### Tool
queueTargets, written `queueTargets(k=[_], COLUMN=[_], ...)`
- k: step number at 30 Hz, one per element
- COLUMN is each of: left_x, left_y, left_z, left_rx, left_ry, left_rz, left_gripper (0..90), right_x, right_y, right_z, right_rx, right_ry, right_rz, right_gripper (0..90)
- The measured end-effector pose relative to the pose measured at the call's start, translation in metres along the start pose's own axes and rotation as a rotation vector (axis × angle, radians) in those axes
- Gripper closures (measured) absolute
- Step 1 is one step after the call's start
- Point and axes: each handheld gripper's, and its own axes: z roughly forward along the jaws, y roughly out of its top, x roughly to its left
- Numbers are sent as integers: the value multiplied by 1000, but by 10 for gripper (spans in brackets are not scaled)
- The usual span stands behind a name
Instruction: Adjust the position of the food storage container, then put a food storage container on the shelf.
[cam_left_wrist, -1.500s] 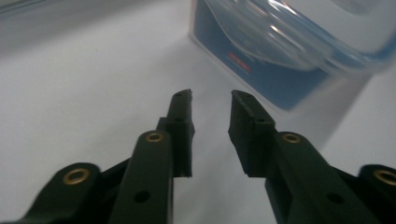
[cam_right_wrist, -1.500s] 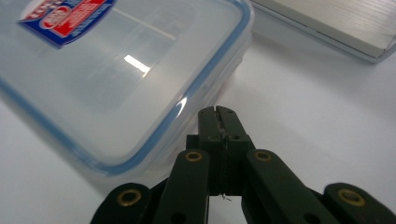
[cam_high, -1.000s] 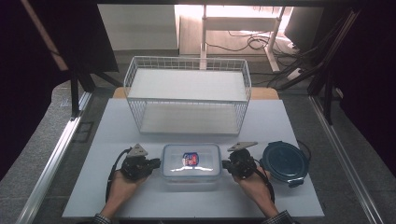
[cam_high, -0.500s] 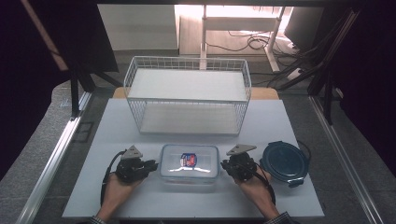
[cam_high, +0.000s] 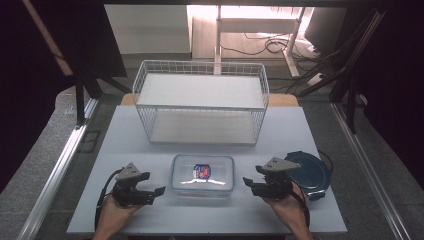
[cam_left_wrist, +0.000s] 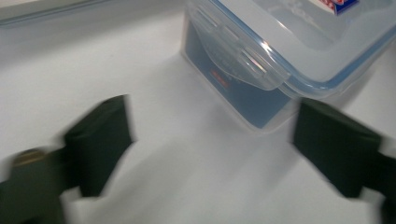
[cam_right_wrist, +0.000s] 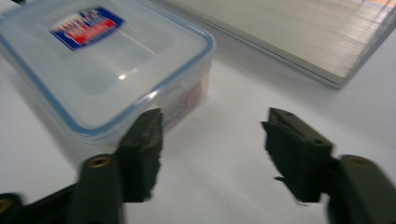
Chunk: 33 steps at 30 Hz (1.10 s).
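A white rectangular tabletop (cam_high: 125, 150) occupies the near centre of the scene. A grey metal rail (cam_high: 55, 172) runs along its left side, and a matching grey metal rail (cam_high: 367, 165) runs along its right. Grey speckled floor (cam_high: 30, 165) lies beyond both rails. Dark black panels (cam_high: 35, 60) enclose the left and right sides. At the far centre, bright light falls on a pale floor (cam_high: 250, 40) with black cables (cam_high: 265, 47) and white table legs (cam_high: 218, 45).
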Motion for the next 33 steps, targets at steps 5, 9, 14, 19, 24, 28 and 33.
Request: queueTargets(k=[5, 9, 14, 19, 24, 28, 33], left_x=[1, 4, 3, 2, -1, -2, -6], left_y=[-8, -13, -13, -11, -6, 3, 22], left_z=[-12, -12, -8, -6, -6, -6, 3], left_rx=[-58, -60, -70, -83, -72, -63, -22], left_ry=[6, 7, 10, -7, -16, -44, -71], left_rz=[0, 7, 26, 27, 38, 36, 41], left_gripper=[0, 0, 0, 0, 14, 18, 0], right_x=[4, 10, 10, 8, 8, 9, 12], right_y=[-5, -8, -8, -6, -5, -2, 5], right_z=[-2, 2, 4, 4, 7, 9, 15], right_rx=[-9, 35, 17, 11, 4, -17, -2], right_ry=[61, 65, 79, 85, 82, 109, 116], right_rz=[-8, -50, -36, -20, -29, -6, 19], right_gripper=[69, 11, 0, 0, 0, 0, 0])
